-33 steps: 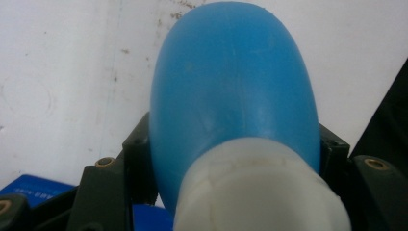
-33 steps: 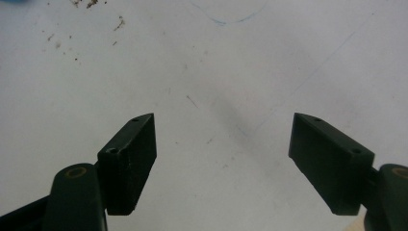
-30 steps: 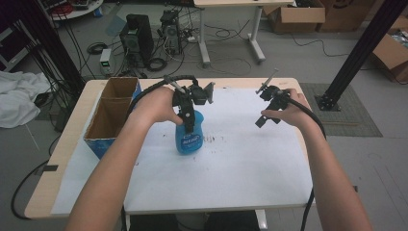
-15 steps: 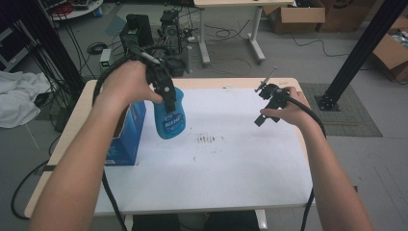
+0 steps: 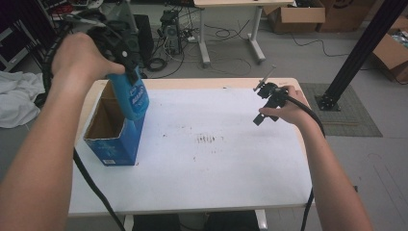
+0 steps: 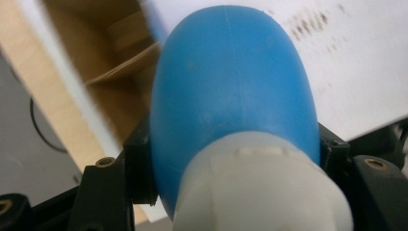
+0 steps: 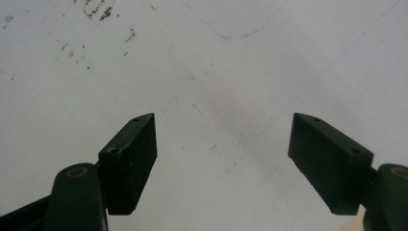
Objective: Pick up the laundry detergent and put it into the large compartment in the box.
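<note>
My left gripper (image 5: 126, 57) clamps the blue bottle (image 5: 131, 96) by its neck, hanging over the open cardboard box (image 5: 113, 144) at nine o'clock. My right gripper (image 7: 223, 159) hovers wide open, empty, above the table (image 5: 216, 173) at three o'clock.

Grey floor (image 5: 231, 53) all around, strewn with black cables (image 5: 226, 33) beyond the far edge. White-topped table (image 5: 216, 183) with pale wooden rim, marked by small dark smudges (image 5: 207, 139) near the middle. Second desk on white legs (image 5: 226, 29) farther back, computer tower (image 5: 171, 31) standing beside it. Cardboard boxes (image 5: 298, 17) along the back and at far right. Black slanted metal post (image 5: 361, 53) planted on a grey mat (image 5: 353, 110) to the right. White cloth (image 5: 17, 98) heaped on the floor at left. Even, soft light throughout.
</note>
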The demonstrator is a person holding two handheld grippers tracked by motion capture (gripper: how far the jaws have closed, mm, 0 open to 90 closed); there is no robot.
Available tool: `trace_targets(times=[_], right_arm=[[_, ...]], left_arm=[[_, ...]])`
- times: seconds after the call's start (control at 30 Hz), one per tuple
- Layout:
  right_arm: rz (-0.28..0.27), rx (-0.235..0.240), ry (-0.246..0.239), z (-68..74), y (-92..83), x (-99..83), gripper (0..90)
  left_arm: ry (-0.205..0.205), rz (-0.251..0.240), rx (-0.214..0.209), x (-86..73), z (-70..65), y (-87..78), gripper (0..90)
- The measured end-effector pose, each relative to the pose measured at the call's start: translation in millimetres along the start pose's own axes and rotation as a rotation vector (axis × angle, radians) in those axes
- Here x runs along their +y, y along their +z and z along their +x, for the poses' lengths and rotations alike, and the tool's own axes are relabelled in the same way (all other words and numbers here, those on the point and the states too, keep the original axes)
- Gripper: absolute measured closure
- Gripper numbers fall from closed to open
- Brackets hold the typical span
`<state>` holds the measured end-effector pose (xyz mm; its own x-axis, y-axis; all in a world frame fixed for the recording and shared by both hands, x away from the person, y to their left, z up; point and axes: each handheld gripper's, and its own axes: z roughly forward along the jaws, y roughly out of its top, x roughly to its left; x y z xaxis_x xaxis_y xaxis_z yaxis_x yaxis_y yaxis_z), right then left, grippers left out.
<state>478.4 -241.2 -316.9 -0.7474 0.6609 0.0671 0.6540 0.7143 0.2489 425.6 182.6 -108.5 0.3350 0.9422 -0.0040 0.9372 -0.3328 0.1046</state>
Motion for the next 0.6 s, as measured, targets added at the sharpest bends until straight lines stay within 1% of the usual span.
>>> trace_targets(times=[0.03,0.07,0.13,0.23,0.3,0.43,0.53,0.6], right_arm=[[0.001,0.002,0.003,0.0,-0.1,-0.2,25.3],[0.002,0.002,0.004,-0.1,-0.4,-0.5,25.3],[-0.003,0.000,0.006,-1.1,-1.2,-1.4,25.3],[-0.004,-0.001,0.010,-2.0,-2.5,-2.5,25.4],[-0.005,-0.003,0.011,-2.9,-3.2,-3.2,25.4],[-0.007,-0.006,0.010,-4.1,-4.4,-4.4,25.4],[-0.008,-0.005,0.015,-4.2,-4.9,-4.6,25.4],[-0.013,-0.004,0.012,-4.3,-5.1,-4.3,25.4]], left_arm=[[-0.019,-0.002,0.003,-1.4,4.7,-1.7,38.0],[-0.060,-0.002,0.004,-3.7,11.4,-3.4,38.0],[-0.108,-0.002,0.003,-7.2,21.5,-5.2,38.0],[-0.165,0.003,-0.006,-12.3,36.0,-5.8,38.0],[-0.193,0.007,-0.009,-14.8,43.0,-4.8,38.0],[-0.234,0.013,-0.002,-19.2,54.1,-2.1,38.0],[-0.244,0.020,0.010,-21.5,57.6,-0.6,38.0],[-0.248,0.014,0.012,-22.7,59.3,0.5,38.0]])
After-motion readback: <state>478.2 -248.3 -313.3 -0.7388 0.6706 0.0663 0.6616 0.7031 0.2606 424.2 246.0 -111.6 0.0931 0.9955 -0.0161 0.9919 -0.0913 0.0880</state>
